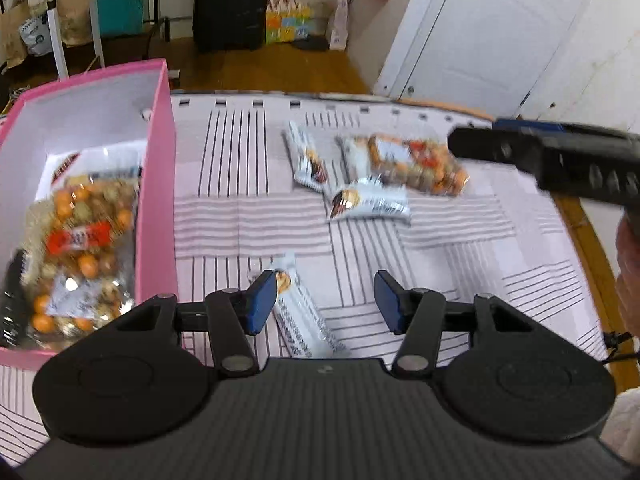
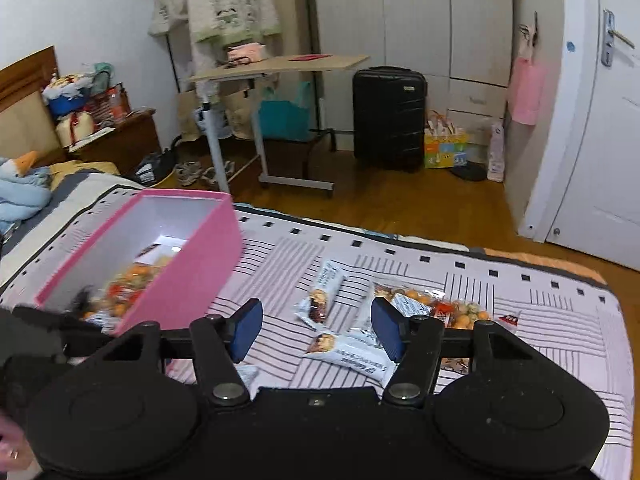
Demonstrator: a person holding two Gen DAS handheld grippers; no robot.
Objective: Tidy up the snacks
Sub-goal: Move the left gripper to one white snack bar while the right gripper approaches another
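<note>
Lone white snack bar [image 1: 304, 316] is lying on the striped bedspread [image 1: 460, 248] just outside the pink box [image 1: 160, 200], near the bed's near edge. Its long axis is running away from the left gripper [image 1: 326, 304], slightly slanted, and the bar is sitting off-centre toward the left pad, not yet pinched. Left jaws are standing spread and empty. Left hand looks nearer to it. Right gripper [image 2: 316, 330] is hovering spread and empty over the cluster of bars [image 2: 352, 354] and the nut bag [image 2: 448, 306] toward mid-bed. Box is already holding one nut bag [image 1: 80, 240].
</note>
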